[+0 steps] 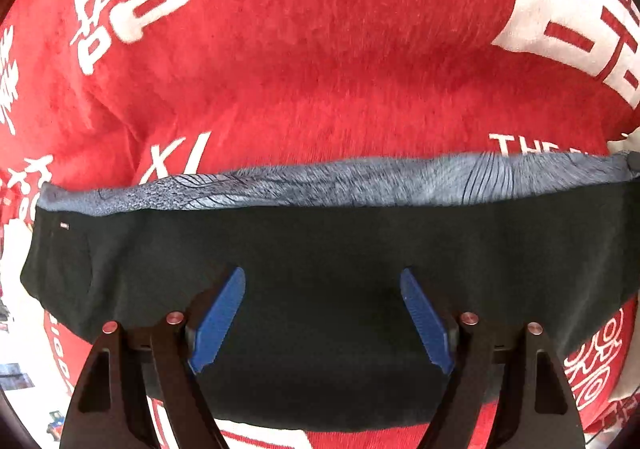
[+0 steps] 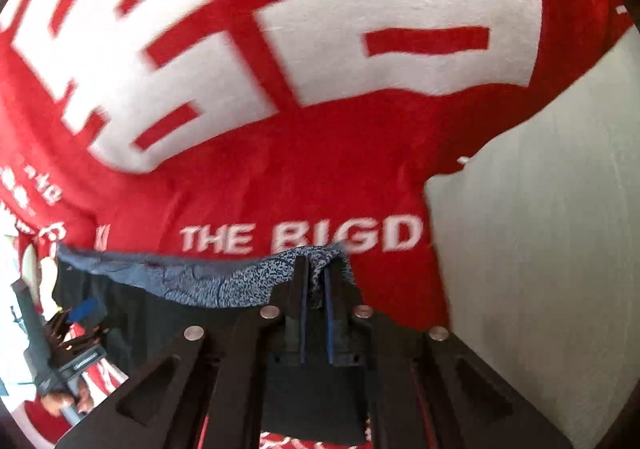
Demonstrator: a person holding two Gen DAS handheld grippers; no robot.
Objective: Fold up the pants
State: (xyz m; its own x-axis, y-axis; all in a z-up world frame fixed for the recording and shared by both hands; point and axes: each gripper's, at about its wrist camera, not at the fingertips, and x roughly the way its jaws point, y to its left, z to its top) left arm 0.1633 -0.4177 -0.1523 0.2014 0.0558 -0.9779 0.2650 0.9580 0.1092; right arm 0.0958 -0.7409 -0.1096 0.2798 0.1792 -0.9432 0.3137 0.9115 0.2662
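The right gripper (image 2: 316,277) pinches the pants (image 2: 192,281) at their blurred patterned edge; the left gripper (image 1: 322,281) gapes wide.

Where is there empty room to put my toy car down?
Beyond the pants' blue-grey edge, the red blanket lies bare. Pale surface beside the blanket's right edge is free too. It's crowded where both tongs, left and right, meet the pants.

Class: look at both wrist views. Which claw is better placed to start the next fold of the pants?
Probably the right claw: it is pinched on the pants' patterned blue edge. The left claw is open above the black fabric.
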